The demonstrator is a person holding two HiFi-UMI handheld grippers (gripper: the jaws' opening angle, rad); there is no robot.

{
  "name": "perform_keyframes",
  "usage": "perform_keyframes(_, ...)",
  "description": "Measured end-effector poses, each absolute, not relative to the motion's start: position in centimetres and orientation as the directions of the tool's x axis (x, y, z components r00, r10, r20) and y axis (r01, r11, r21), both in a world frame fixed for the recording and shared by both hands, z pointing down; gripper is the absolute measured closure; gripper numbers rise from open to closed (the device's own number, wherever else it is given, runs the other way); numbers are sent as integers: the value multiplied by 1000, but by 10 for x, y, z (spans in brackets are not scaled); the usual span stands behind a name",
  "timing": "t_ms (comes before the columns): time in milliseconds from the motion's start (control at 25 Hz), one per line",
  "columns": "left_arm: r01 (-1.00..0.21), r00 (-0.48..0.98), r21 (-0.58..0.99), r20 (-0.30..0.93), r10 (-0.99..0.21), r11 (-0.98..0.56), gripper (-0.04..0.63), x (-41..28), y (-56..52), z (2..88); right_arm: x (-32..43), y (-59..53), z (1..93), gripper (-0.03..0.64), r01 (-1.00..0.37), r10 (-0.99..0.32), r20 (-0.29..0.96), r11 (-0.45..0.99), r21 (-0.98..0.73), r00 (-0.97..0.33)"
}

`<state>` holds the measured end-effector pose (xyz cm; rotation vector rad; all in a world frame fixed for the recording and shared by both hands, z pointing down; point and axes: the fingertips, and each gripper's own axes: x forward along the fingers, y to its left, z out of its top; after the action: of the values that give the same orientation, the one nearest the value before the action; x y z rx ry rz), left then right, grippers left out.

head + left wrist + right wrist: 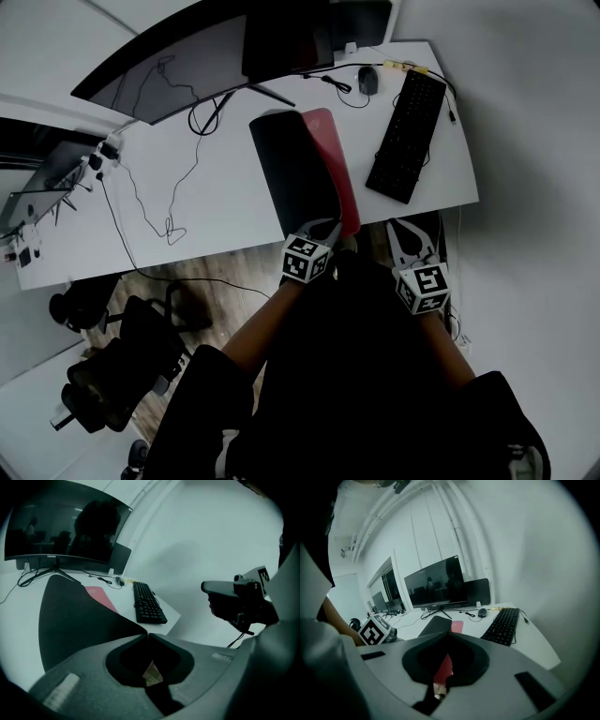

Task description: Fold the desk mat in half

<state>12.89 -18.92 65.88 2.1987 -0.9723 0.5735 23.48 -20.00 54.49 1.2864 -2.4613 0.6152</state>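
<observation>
The desk mat [292, 173] lies folded on the white desk [225, 187], black side up, with a red strip [335, 164] showing along its right edge. My left gripper [321, 228] is at the mat's near edge and is shut on the black corner [133, 626]; its jaws meet at the tip [147, 633]. My right gripper [410, 239] hangs to the right of the mat, by the desk's front edge, and is shut [448, 633] with nothing in it. Through the gap between its jaws I see a bit of the red side [444, 667].
A black keyboard [408, 136] lies right of the mat, with a mouse [367, 82] behind it. A curved monitor [178, 66] stands at the back, and cables [169, 211] trail over the left of the desk. An office chair [122, 366] stands on the floor to the left.
</observation>
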Motion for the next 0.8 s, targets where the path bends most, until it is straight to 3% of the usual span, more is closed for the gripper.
perform_keyframes(800, -710, 641, 369, 691, -334, -600, 565, 172, -174, 716, 244, -185, 574, 617, -854, -691, 505, 448, -263, -518)
